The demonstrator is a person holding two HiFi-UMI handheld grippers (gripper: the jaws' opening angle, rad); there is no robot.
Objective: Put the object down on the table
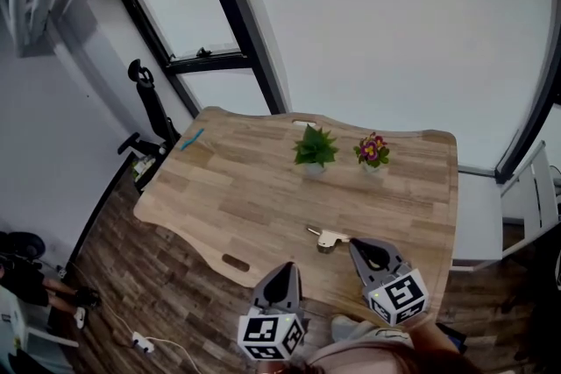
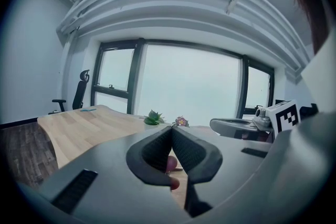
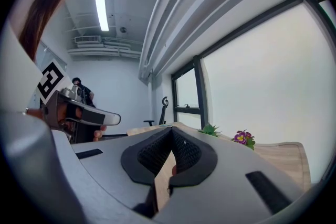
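A bright office with tall dark-framed windows (image 1: 188,9) along one wall and a dark plank floor (image 1: 166,293). In the middle stands a pale wooden table (image 1: 219,188) with wavy edges. Toward its far side two small potted plants sit near each other: a spiky green one (image 1: 315,148) and one with purple flowers (image 1: 372,151). A teal pen (image 1: 193,138) lies by the far left corner, and a black office chair (image 1: 149,114) stands just off that end.

The task's thing, a small tan object (image 1: 326,238) with a thin metallic stem, lies flat on the tabletop near the person's edge, free of both tools. It sits just beside the tip of the right gripper (image 1: 355,245) (too close to say whether they touch). That gripper's jaws are pressed together at the tips with nothing between them. The left gripper (image 1: 285,270) hangs at the table's near edge, well apart from the object. Its jaws are likewise closed on each other and empty.

On the floor to the left lies a white cable (image 1: 145,342), and another person (image 1: 17,276) stands at the room's edge.
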